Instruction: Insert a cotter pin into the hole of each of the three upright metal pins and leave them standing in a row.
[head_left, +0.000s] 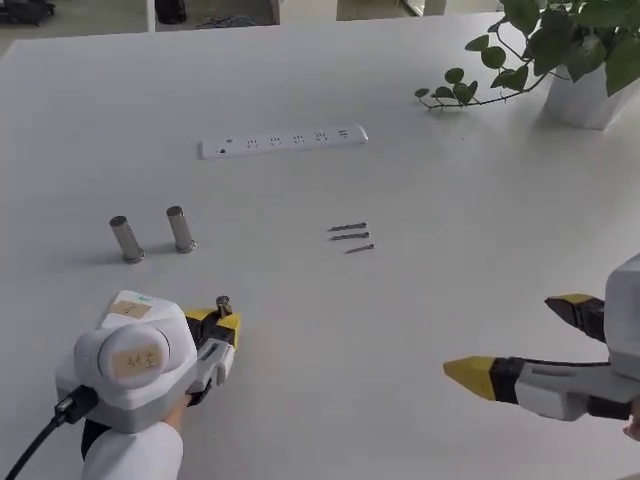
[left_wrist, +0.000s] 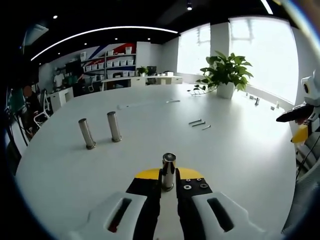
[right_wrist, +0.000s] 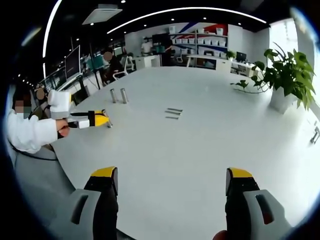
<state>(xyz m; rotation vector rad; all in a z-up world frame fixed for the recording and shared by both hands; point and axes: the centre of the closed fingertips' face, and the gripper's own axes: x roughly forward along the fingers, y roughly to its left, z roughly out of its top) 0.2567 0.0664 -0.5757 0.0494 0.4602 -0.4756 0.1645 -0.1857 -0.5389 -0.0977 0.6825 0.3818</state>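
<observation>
White matte surface (head_left: 400, 330), smooth, with a soft sheen. Long flat white power strip (head_left: 283, 141) lies toward the far edge. Potted plant (head_left: 560, 50) sits at the far right corner: white pot, green trailing leaves spilling onto the surface.

Three cotter pins (head_left: 350, 236), thin grey metal slivers, lie side by side, roughly parallel, about mid-surface, apart from everything else.

Left tongs (head_left: 218, 320) are near the near edge, left side: black jaws with yellow tips, pressed onto the held pin (left_wrist: 168, 171). It's a short shiny steel cylinder with a flat top, held upright. The jaw tips hide its lower part, so can't tell if its base touches the surface.

Outer pin (head_left: 126, 240) stands upright nearer the left edge. Inner pin (head_left: 181, 229) stands just beside it, not touching. Both are the same polished cylinders, slightly flared at the foot, well apart from the held pin.

Right tongs (head_left: 520, 342) are at the near right, spread wide, nothing between them, pointing toward the middle of the surface.

White rounded plastic gripper bodies. Black cable (head_left: 40, 440) trails off the left one. White sleeve (head_left: 135, 455) shows below it. Shelves and desks sit behind the surface in the gripper views.
</observation>
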